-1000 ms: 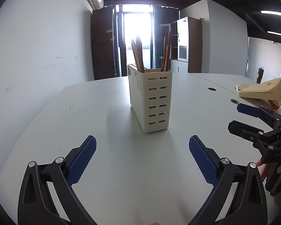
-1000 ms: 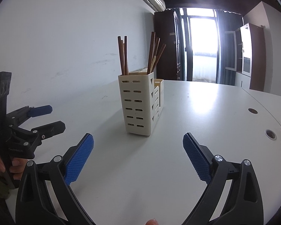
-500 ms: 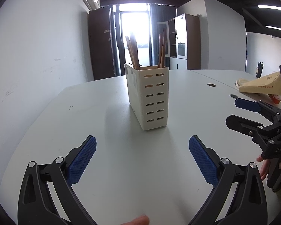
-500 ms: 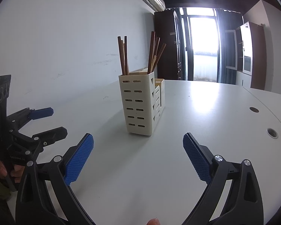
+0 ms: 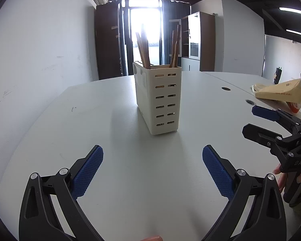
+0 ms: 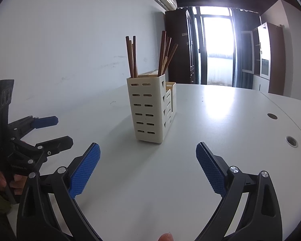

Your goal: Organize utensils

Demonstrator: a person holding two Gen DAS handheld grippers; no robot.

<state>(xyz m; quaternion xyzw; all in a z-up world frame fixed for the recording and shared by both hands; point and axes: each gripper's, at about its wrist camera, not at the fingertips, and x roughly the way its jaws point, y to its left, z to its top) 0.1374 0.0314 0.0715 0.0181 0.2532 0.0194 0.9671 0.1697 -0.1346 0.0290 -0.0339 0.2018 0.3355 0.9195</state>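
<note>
Two handheld grippers hovered low over a white table (image 5: 102,108), both aimed at a cream slotted utensil holder (image 5: 160,100) that stood upright near the middle of the tabletop, well apart from either tool. The left gripper (image 5: 153,170) had its blue-padded fingers (image 5: 87,172) spread wide with nothing between them, and the right gripper (image 6: 148,168) likewise held its blue fingers (image 6: 210,171) wide apart and empty. Several brown wooden chopsticks (image 6: 131,57) stood in the tall front compartment of the holder, leaning in two loose bunches toward opposite sides; a lower compartment stepped down behind it, and its contents could not be made out. In the left wrist view, the right gripper appeared at the right edge with part of a hand (image 5: 281,177) on its handle, and a tan paper bag (image 5: 279,93) lay farther off on the table's right side. A bright doorway (image 6: 218,50) and dark cabinets (image 6: 178,46) filled the background.
</note>
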